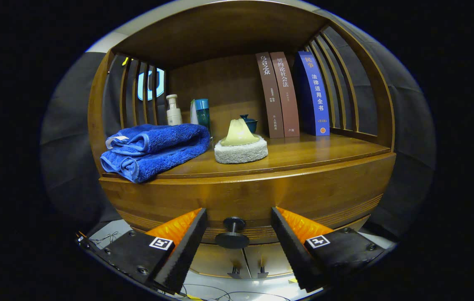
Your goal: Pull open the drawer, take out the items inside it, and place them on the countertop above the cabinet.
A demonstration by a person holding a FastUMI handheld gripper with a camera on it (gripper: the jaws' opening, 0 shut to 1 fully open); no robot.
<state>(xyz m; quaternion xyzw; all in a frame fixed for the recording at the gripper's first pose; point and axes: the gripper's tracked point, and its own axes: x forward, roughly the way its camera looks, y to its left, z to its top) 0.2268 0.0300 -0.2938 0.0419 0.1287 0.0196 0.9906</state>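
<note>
The gripper (pixel 239 234) sits wide open, black ribbed pads on orange fingers (pixel 178 228) flanking the drawer knob (pixel 232 234), a small dark round pull on a short stem, right in the gap with neither finger touching it. The drawer (pixel 253 196) front is glossy curved brown wood, shut flush against the cabinet. Above it, the countertop (pixel 316 152) shines smooth, with open bare wood along its front right. On the left a plush folded blue towel (pixel 153 148) overhangs the front edge. Beside it sits a round fuzzy white pad (pixel 241 151) topped by a pale yellow cone. Behind stand a white pump bottle (pixel 173 110), a teal container (pixel 202 113), a dark lidded cup (pixel 250 122) and three upright books (pixel 291 96) against slatted sides
</note>
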